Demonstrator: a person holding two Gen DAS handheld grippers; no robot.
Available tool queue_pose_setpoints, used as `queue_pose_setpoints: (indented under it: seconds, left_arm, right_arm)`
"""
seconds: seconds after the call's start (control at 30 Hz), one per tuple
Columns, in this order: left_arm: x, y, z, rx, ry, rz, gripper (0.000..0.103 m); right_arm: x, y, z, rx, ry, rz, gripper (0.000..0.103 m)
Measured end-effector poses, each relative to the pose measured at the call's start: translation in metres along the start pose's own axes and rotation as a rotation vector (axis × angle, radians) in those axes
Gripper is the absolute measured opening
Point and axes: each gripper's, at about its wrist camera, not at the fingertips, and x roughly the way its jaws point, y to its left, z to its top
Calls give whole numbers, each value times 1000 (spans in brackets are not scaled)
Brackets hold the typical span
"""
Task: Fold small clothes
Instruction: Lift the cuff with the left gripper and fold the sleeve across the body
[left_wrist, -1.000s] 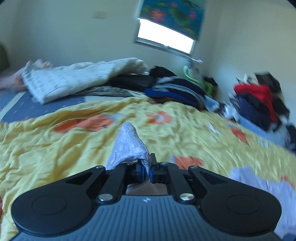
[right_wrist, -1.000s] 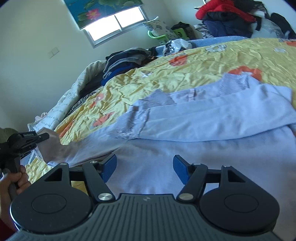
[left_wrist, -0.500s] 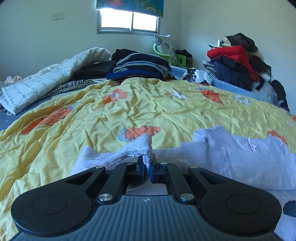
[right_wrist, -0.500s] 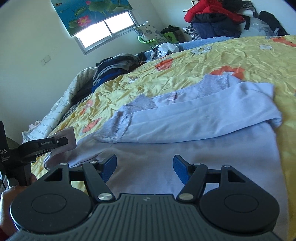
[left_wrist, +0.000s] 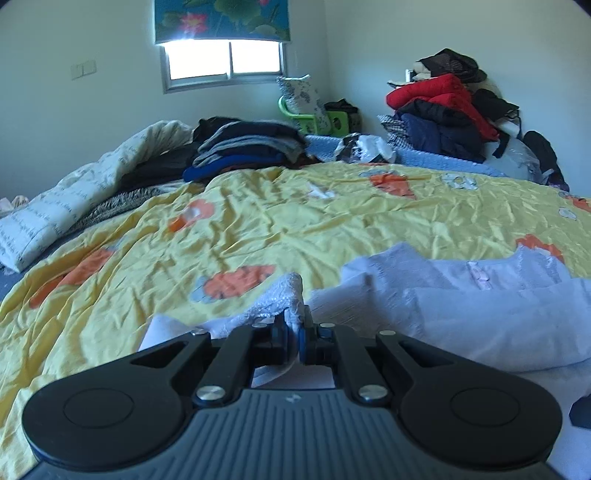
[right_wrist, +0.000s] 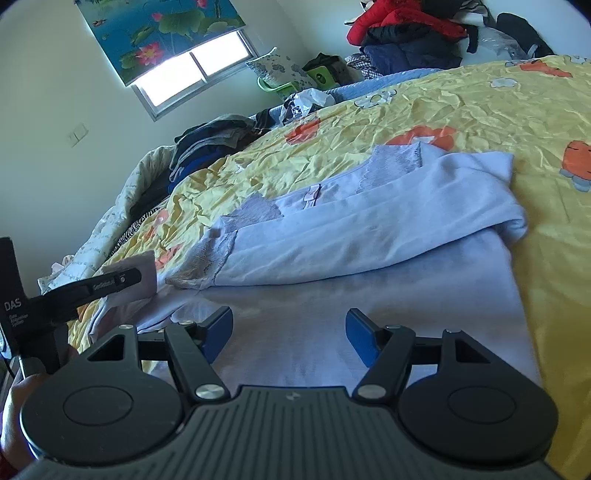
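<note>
Two black handheld grippers with blue finger pads are being held over a pale lavender long-sleeved garment (right_wrist: 369, 295) that is lying spread on a crumpled yellow bedspread with orange prints (left_wrist: 332, 206). The left gripper (left_wrist: 294, 334) is being kept clenched on the lace-trimmed cuff of one sleeve (left_wrist: 280, 299), which is being pinched between its pads and lifted slightly off the bedspread; in the right wrist view the same gripper (right_wrist: 129, 277) is seen at the left edge, with the cuff (right_wrist: 142, 271) clamped at its tip. The right gripper (right_wrist: 290, 334) is being held released, its jaws spread wide and hovering over the flat body of the garment, with nothing between them. The other sleeve (right_wrist: 369, 236) is lying folded across the chest of the garment. At the far side of the bed a stack of folded dark clothes (left_wrist: 247, 147) is being kept beside a cream quilt (left_wrist: 74, 199), and a heap of red and navy clothing (left_wrist: 443, 110) is piled in the corner.
</note>
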Motion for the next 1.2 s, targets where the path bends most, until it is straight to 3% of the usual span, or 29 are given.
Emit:
queue_pose_setpoints:
  seconds: [0.63,1.2]
  left_arm:
    - [8,-85,27,119,-39,-109,5]
    - [-4,-157,30,203,-37,-269,5]
  right_arm:
    - [-16,-22,-2,35,-24,-23,71]
    - [-34,-47,-4,65,-51,-76,71]
